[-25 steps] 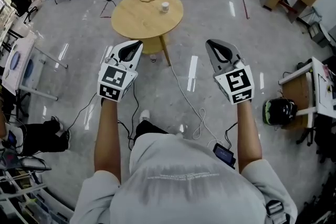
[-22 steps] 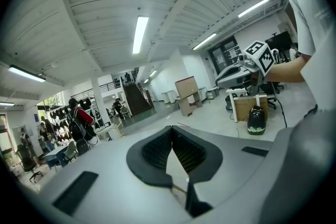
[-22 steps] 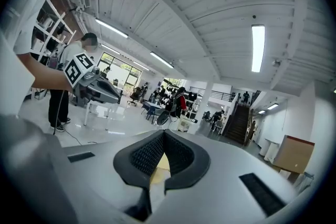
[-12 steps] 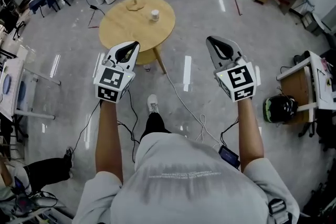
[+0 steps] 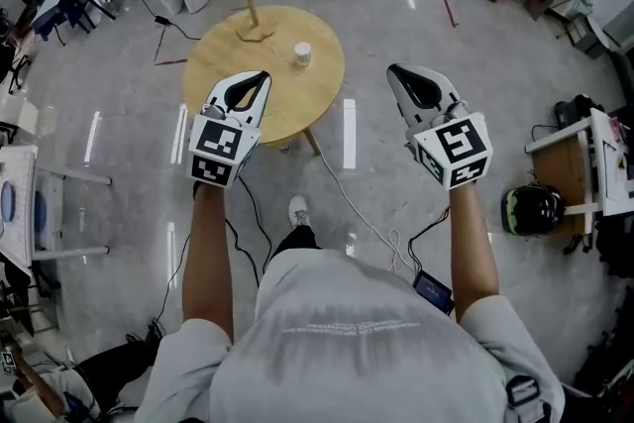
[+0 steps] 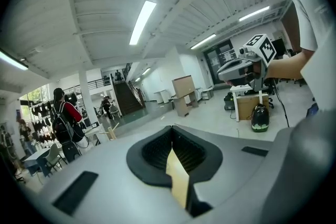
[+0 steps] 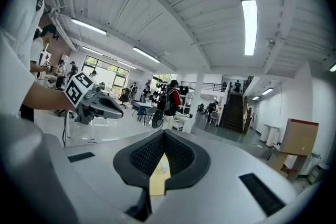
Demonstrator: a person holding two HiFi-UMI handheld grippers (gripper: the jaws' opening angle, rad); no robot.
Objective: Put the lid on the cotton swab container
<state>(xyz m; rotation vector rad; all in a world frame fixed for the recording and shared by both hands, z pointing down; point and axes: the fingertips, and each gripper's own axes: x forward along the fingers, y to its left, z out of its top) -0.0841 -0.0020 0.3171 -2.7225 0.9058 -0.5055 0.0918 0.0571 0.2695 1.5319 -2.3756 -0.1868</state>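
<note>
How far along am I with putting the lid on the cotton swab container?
Nothing looks done. The left hand-held gripper and right hand-held gripper are shut and empty, in the air, apart from the small white container on the round table. No lid can be made out. Approach, grasp and lidding remain.

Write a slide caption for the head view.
Left gripper and right gripper, both shut, face a round table bearing a small container.

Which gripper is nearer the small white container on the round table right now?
Left. In the head view, the left gripper hangs over the near edge of the round table, down-left of the white container; the right gripper sits off the table's right side, farther away.
</note>
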